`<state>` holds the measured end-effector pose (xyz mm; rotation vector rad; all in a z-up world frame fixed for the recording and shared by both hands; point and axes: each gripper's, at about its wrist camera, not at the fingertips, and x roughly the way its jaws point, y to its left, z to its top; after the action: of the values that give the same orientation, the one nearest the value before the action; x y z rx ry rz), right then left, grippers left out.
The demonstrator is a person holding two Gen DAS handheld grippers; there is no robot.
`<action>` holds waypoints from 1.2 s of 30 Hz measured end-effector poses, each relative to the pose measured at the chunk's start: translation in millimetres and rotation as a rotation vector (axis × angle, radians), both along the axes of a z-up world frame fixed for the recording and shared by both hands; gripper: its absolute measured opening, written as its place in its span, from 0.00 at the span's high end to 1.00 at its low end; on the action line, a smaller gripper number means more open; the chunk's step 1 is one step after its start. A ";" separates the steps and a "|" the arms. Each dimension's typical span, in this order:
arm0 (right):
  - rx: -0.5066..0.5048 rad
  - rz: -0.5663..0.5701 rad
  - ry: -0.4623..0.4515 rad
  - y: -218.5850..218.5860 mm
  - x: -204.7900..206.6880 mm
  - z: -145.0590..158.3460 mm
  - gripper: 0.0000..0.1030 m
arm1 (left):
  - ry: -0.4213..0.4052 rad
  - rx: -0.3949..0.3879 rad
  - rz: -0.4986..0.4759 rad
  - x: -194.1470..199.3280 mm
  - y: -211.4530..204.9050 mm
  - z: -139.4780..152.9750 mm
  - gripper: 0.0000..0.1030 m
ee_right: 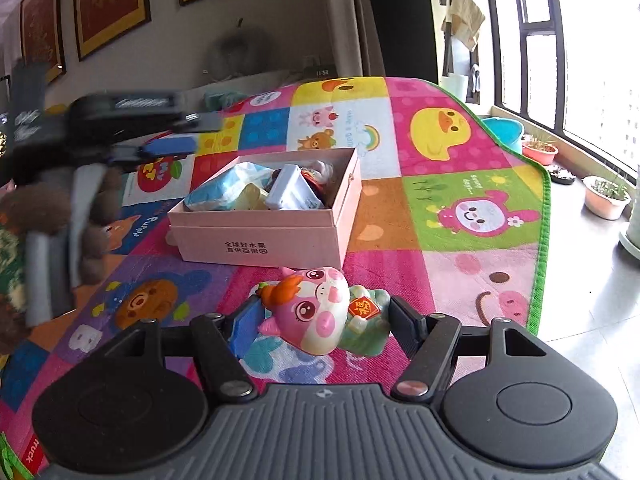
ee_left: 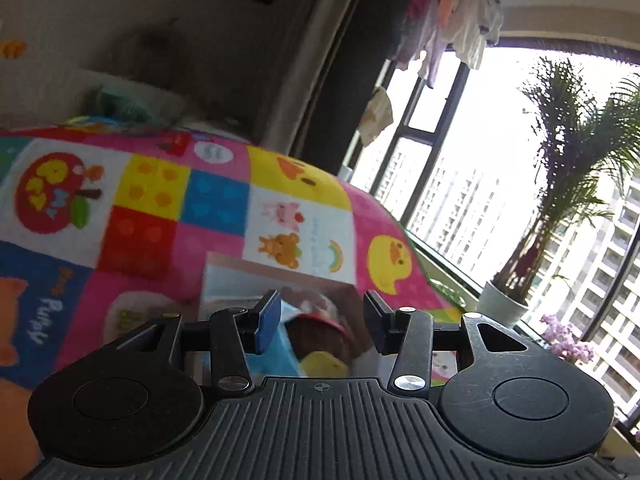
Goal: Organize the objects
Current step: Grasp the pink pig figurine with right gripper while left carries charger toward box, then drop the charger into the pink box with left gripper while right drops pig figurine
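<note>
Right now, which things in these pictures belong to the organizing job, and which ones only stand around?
Job:
pink cow toy, between the right gripper fingers
pink box, already holding items
left gripper, open above the box

Just around:
play mat
potted palm
hanging laundry
framed pictures

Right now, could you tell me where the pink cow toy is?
In the right wrist view, the pink cow toy lies on the play mat between the open right gripper's fingers, just in front of the pink box.
</note>
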<state>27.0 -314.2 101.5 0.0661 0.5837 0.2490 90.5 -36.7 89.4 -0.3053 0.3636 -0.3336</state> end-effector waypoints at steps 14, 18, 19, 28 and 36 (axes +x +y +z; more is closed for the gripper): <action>0.031 0.050 0.027 91.7 168.6 128.8 0.34 | 0.079 -0.303 0.056 -6.5 96.2 -72.1 0.52; -0.029 -0.002 0.141 131.4 253.6 118.4 0.16 | 0.122 -0.330 0.045 -3.6 101.5 -76.1 0.52; -0.050 -0.027 0.163 133.0 261.9 114.4 0.16 | 0.117 -0.333 0.048 -4.0 102.7 -75.0 0.52; -0.097 -0.034 0.331 89.1 212.1 65.0 0.45 | 0.057 -0.230 0.065 -15.6 89.3 -62.3 0.52; -0.068 -0.057 0.423 83.6 221.8 42.5 0.83 | 0.074 -0.204 0.070 -12.3 88.1 -71.0 0.52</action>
<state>248.8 -230.6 144.0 0.0700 1.0092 0.1591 78.2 51.5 18.3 -0.5299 0.3914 -0.2917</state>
